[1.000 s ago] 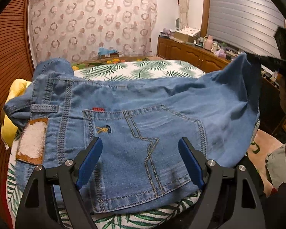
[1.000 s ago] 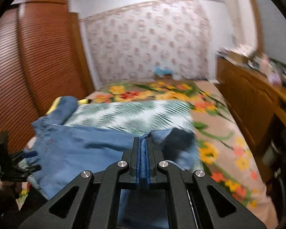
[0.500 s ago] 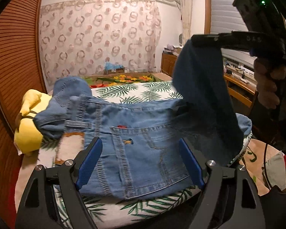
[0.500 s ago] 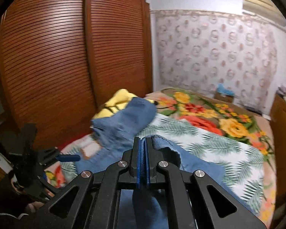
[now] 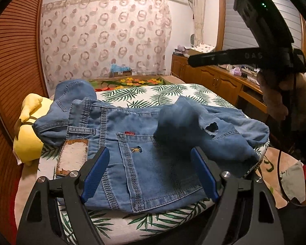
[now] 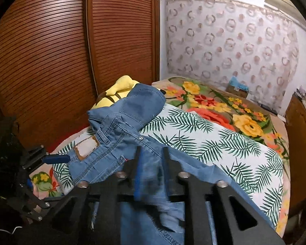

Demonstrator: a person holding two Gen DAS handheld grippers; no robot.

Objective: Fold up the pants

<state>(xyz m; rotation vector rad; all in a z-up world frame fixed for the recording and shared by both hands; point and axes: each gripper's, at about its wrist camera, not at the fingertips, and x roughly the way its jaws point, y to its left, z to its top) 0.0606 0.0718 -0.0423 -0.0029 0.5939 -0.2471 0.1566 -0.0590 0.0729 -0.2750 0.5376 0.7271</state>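
Blue jeans [image 5: 153,143] lie spread on the palm-print bedspread [image 5: 173,91] ahead of the left gripper [image 5: 151,175], whose fingers stand wide apart and empty, while the right gripper [image 6: 151,167], fingers parted, has a blurred denim fold loose between them, a yellow plush toy [image 6: 116,91] beyond.

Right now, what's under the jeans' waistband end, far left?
The jeans drape over a yellow plush toy at their waistband end; elsewhere they lie on the palm-leaf sheet. How much of the toy sits beneath the denim is covered.
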